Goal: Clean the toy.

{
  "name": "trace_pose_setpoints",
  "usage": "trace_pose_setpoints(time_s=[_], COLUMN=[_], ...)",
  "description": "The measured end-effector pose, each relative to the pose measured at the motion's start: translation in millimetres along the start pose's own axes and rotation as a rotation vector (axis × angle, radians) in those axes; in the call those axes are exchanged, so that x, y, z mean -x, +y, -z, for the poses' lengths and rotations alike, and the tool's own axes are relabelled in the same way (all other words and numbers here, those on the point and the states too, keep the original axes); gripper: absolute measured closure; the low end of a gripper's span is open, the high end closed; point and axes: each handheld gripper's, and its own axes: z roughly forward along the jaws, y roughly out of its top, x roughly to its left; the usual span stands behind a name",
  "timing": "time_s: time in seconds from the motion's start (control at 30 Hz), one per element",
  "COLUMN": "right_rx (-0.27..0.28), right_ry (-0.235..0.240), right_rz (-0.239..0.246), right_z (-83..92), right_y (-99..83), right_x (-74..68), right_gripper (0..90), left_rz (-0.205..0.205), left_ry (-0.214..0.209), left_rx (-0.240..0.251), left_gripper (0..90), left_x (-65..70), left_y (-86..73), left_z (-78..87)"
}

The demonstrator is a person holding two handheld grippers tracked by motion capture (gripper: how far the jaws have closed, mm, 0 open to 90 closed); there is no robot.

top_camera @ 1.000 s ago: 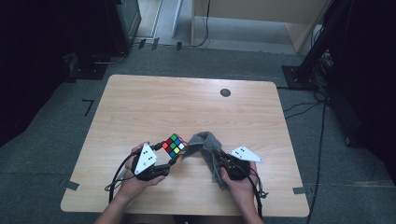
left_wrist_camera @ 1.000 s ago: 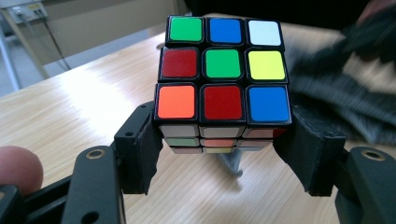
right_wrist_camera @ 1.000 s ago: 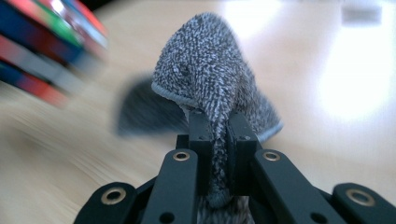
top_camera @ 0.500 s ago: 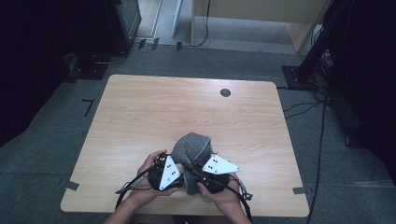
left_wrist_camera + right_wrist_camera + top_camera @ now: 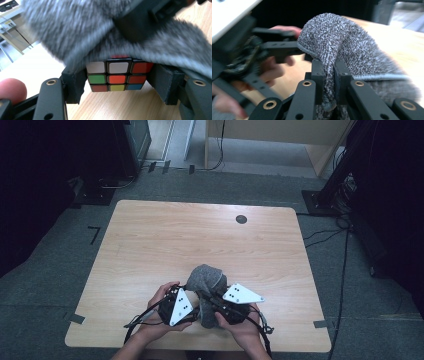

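Draping the grey cloth over the puzzle cube

At the near edge of the bench (image 5: pixel 150 235), the left tool (image 5: pixel 117 82) grasps the puzzle cube (image 5: pixel 117 76), its white, green, orange, red, yellow and blue stickers showing. The right tool (image 5: pixel 329 82) is clenched on a fold of the fluffy grey cloth (image 5: pixel 342 42), draped over the cube's top. Covering looks underway; next, probably pull the cloth down fully.

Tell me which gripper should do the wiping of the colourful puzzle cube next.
Right. The right gripper is shut on the grey fuzzy cloth draped over the colourful puzzle cube, which the left gripper clamps.
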Motion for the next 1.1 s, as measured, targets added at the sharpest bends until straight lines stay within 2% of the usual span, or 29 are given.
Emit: trace_pose_setpoints(time_s=[0.07,0.13,0.17,0.27,0.33,0.37,0.43,0.5,0.57,0.67,0.73,0.83,0.93,1.1], right_rx=[0.017,0.018,0.018,0.013,0.012,0.023,0.057,0.083,0.097,0.097,0.099,0.08,0.058,0.121], right_ry=[-0.043,-0.045,-0.032,0.054,0.065,0.047,0.006,-0.005,0.004,0.031,0.026,0.045,0.062,0.106], right_rz=[-0.045,-0.048,-0.036,-0.016,-0.02,-0.02,-0.06,-0.124,-0.152,-0.16,-0.17,-0.221,-0.252,-0.269], right_z=[4.4,6.3,6.1,4.3,7.6,11.0,20.2,27.0,28.6,23.8,20.7,16.3,13.6,20.8], right_y=[0.6,0.8,1.4,5.6,10.3,12.5,15.9,16.4,15.1,12.8,9.9,2.4,-1.3,6.5], right_x=[8.1,9.3,6.8,-1.9,-0.4,2.7,13.0,23.7,28.7,25.8,25.6,31.3,35.6,33.8], right_gripper=[81.9,81.5,81.0,80.1,81.1,81.4,81.8,82.2,82.3,82.8,82.7,82.7,82.7,82.5], left_rz=[0.008,0.013,0.013,0.029,0.041,0.053,0.091,0.137,0.159,0.149,0.146,0.153,0.147,0.138], left_ry=[-0.001,-0.004,-0.006,-0.02,-0.027,-0.029,-0.043,-0.073,-0.098,-0.116,-0.122,-0.136,-0.139,-0.139], left_rx=[0.006,0.015,0.02,0.055,0.076,0.087,0.121,0.166,0.199,0.218,0.224,0.246,0.242,0.223], left_gripper=[34.8,34.8,34.8,34.8,34.8,34.8,34.8,34.8,34.8,34.8,34.8,34.8,34.8,34.8], left_x=[-1.5,-1.9,-2.0,-4.1,-6.6,-8.9,-15.4,-22.2,-25.7,-25.3,-24.8,-25.8,-25.5,-24.8], left_y=[0.2,0.4,0.9,2.6,3.0,2.9,1.9,0.3,0.0,0.6,0.4,1.4,0.9,-0.8], left_z=[0.9,1.7,2.2,6.3,8.8,10.4,13.8,18.3,21.5,23.8,24.6,27.0,26.4,24.1])
